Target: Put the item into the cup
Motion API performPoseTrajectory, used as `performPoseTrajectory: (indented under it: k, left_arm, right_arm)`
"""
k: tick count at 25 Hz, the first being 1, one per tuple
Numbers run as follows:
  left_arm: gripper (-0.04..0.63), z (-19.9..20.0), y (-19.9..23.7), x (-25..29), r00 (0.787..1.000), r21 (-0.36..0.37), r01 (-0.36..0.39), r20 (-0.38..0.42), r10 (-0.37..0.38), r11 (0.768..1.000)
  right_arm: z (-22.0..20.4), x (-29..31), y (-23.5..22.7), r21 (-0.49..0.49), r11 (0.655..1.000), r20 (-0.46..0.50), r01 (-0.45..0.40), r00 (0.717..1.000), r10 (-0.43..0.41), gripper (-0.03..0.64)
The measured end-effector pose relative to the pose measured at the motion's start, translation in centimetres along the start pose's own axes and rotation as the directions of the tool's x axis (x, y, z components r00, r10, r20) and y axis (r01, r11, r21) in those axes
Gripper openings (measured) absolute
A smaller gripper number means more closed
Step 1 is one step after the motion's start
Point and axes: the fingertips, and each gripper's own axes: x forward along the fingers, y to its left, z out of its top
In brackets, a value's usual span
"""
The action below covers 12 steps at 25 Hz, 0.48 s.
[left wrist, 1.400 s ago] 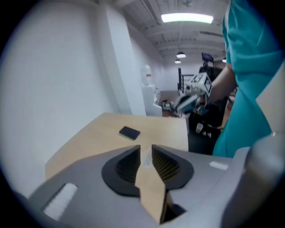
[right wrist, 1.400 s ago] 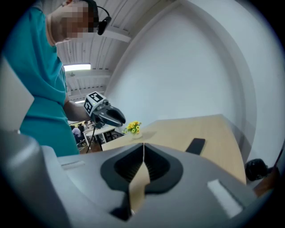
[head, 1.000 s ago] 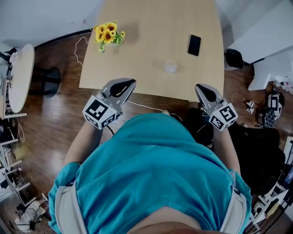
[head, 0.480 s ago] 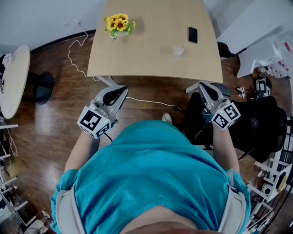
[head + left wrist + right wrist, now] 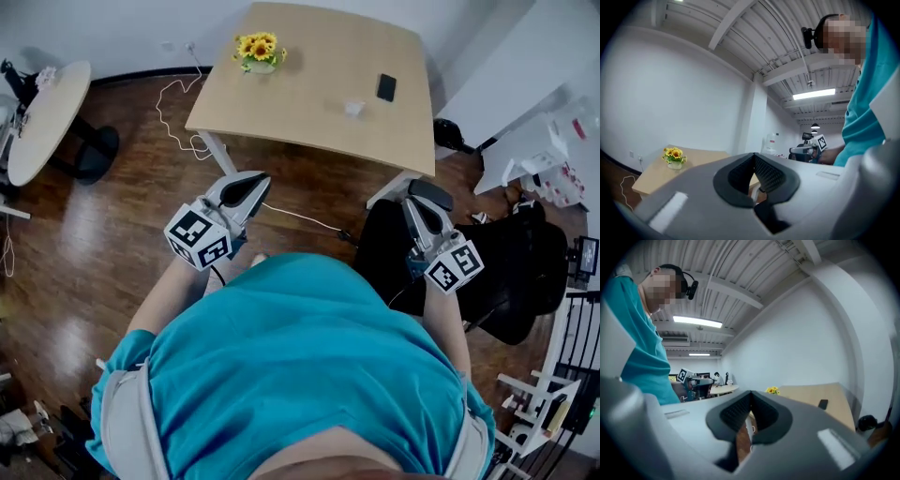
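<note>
A small pale cup [image 5: 353, 109] stands on the wooden table [image 5: 309, 122], with a black phone [image 5: 385, 87] just to its right. Both lie far ahead of me. My left gripper [image 5: 251, 181] hangs over the wooden floor short of the table, its jaws closed with nothing between them. My right gripper [image 5: 424, 190] is held over a black chair, shut and empty too. In the left gripper view the left gripper [image 5: 754, 157] points toward the table [image 5: 651, 176]. In the right gripper view the right gripper [image 5: 751, 406] faces the phone [image 5: 823, 404].
A pot of yellow flowers [image 5: 260, 50] sits at the table's far left corner. A white cable [image 5: 178, 103] trails on the floor. There is a round white table [image 5: 42, 117] at the left, a black chair [image 5: 506, 272] at the right and white furniture [image 5: 534, 141] beyond it.
I have backed away from the table, which now looks smaller and farther off. Both grippers have come off its front edge and hang over the floor, still shut.
</note>
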Motion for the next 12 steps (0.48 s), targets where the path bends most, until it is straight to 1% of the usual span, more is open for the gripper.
performPoseTrajectory:
  k: [2,6,9,12]
  left_arm:
    - [0.003,-0.5,-3.1,0.2,1.0,-0.024,-0.02,0.004,0.02,1.0]
    - [0.003,-1.2,-8.4,-0.2,0.999,-0.023,-0.047,0.002,0.047,0.999]
    - [0.003,-1.3,-10.0,-1.8,0.997,-0.006,-0.071,0.012,0.071,0.997]
    - [0.003,-1.5,-10.0,-3.8,0.995,0.004,-0.1,0.027,0.1,0.995]
  right_arm:
    - [-1.0,-3.0,0.9,0.008,1.0,-0.009,-0.025,1.0,0.025,0.002]
    - [-2.5,-7.5,1.9,0.042,0.998,-0.022,-0.051,0.998,0.052,0.0]
    - [-3.5,-8.6,2.7,0.062,0.997,-0.031,-0.049,0.998,0.051,0.0]
    - [-4.0,-8.4,3.8,0.037,0.998,-0.053,-0.052,0.997,0.054,0.0]
